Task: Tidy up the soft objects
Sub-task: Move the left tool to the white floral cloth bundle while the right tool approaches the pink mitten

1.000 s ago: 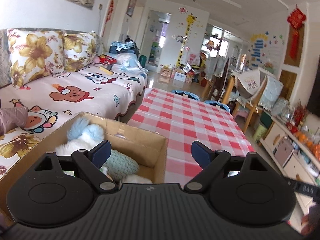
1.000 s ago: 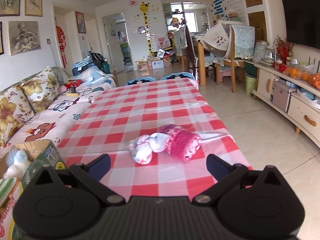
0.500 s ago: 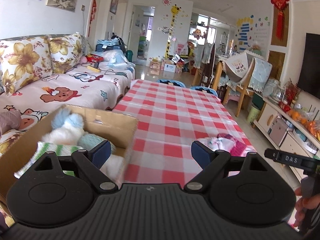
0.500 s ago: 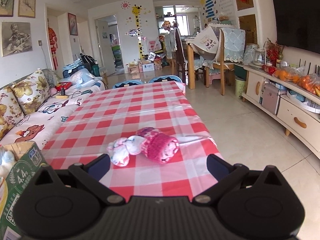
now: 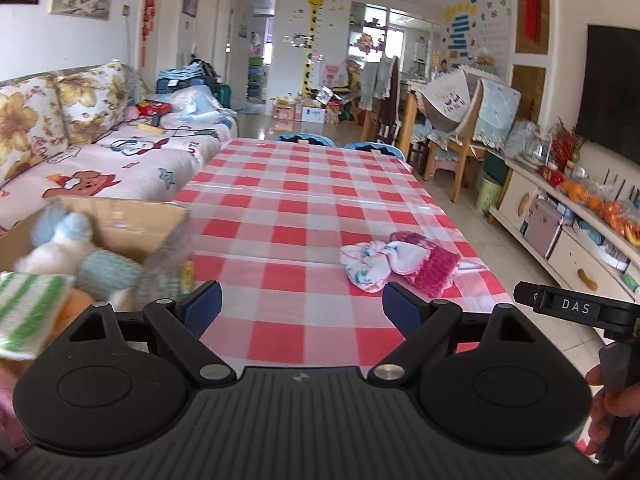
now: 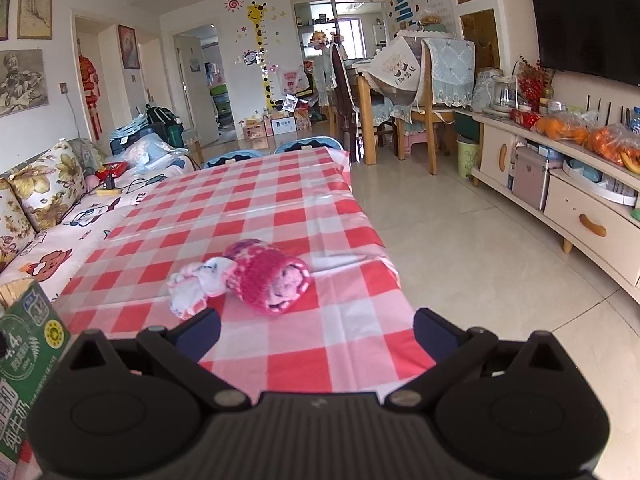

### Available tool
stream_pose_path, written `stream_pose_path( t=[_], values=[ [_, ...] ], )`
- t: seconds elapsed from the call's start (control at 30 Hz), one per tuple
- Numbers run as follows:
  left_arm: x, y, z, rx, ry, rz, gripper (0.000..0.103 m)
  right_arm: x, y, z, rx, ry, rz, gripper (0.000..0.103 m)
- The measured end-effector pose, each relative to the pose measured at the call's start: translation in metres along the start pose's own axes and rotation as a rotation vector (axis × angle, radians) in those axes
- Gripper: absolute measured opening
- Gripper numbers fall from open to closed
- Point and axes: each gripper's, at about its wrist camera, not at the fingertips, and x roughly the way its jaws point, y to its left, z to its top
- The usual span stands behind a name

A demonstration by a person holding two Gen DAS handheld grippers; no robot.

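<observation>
Both sets of jaws stand wide apart, nothing between them. Left gripper hangs over the near table edge, right gripper likewise, pointed at the soft things ahead. Blue pads bare on each.

Near left: cardboard box with printed green side, sitting at the table's corner next to the sofa; already holds a white and blue plush toy, a teal knitted lump and a green-striped cloth. Blurred there, so details are unsure.

Just ahead on the checked tablecloth: pink knit hat, ribbed and rolled, touching a white floral cloth bundle on its left. Both near the table's right edge, well apart from the box.

Handling guess: both light, floppy, no stiffness, not fragile. Will squash and sag when lifted. Best hold is a thick fold; for the hat, the rolled ribbed cuff, pinched deep so knit doesn't slip out. Cloth bundle looks knotted; take the knot or the bulkiest part. Tablecloth seems like shiny plastic, creased, so it may drag or catch if the fingers scrape it.

Farther: sofa with a cartoon-print cover and flower cushions, wooden chairs, glossy tile floor, cream cabinet with oranges on it.
</observation>
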Motion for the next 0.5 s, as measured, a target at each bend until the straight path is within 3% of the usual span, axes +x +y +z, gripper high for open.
stream_pose_path(
  t=[0.23,0.5],
  values=[
    [0.053,-0.021,0.001,0.06,-0.002,-0.043,0.103,0.025,-0.013,-0.006,0.012,0.016,0.038,0.102],
    [0.116,-0.039,-0.003,0.148,0.044,-0.072,0.103,0.067,-0.004,0.005,-0.093,0.007,0.118,0.102]
  ],
)
